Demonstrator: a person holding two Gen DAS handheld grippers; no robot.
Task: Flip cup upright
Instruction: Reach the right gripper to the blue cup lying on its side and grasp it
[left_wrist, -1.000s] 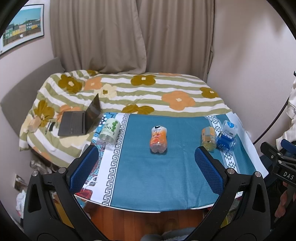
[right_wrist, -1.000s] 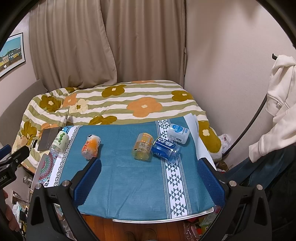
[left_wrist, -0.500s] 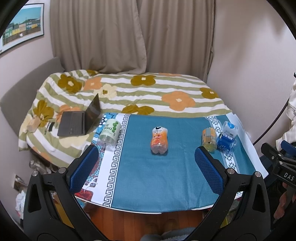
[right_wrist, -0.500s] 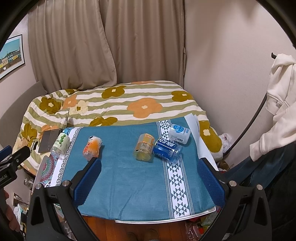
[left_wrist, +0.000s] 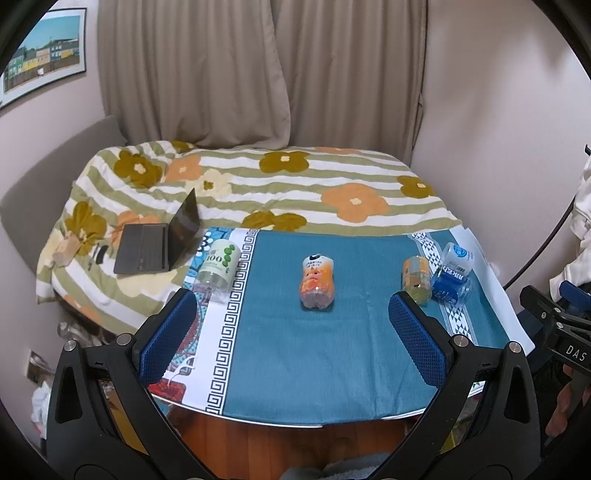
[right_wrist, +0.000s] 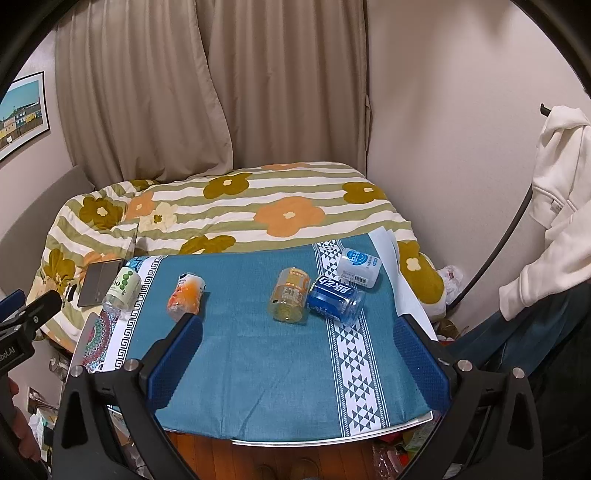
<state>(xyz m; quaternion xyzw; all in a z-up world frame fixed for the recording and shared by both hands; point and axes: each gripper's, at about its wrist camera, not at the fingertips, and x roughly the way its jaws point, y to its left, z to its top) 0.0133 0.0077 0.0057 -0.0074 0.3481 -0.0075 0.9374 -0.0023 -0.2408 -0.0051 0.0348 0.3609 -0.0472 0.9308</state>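
Observation:
Several cups lie on their sides on a table with a blue cloth (left_wrist: 332, 354). An orange-print cup (left_wrist: 317, 282) lies mid-table; it also shows in the right wrist view (right_wrist: 185, 296). A green-dot "100" cup (left_wrist: 218, 264) lies at the left edge. A yellow-orange cup (right_wrist: 290, 294), a blue cup (right_wrist: 335, 300) and a white cup (right_wrist: 359, 266) lie together at the right. My left gripper (left_wrist: 293, 338) is open and empty, above the near table edge. My right gripper (right_wrist: 299, 360) is open and empty, short of the right-hand cups.
A bed with a flowered striped quilt (left_wrist: 280, 184) stands behind the table, with an open laptop (left_wrist: 162, 242) on its left part. Curtains hang at the back. A white hoodie (right_wrist: 561, 206) hangs on the right wall. Wood floor shows below the table edge.
Both views have shifted only slightly; the right gripper has drifted a little back and up. The cups have not moved and both grippers stay open.

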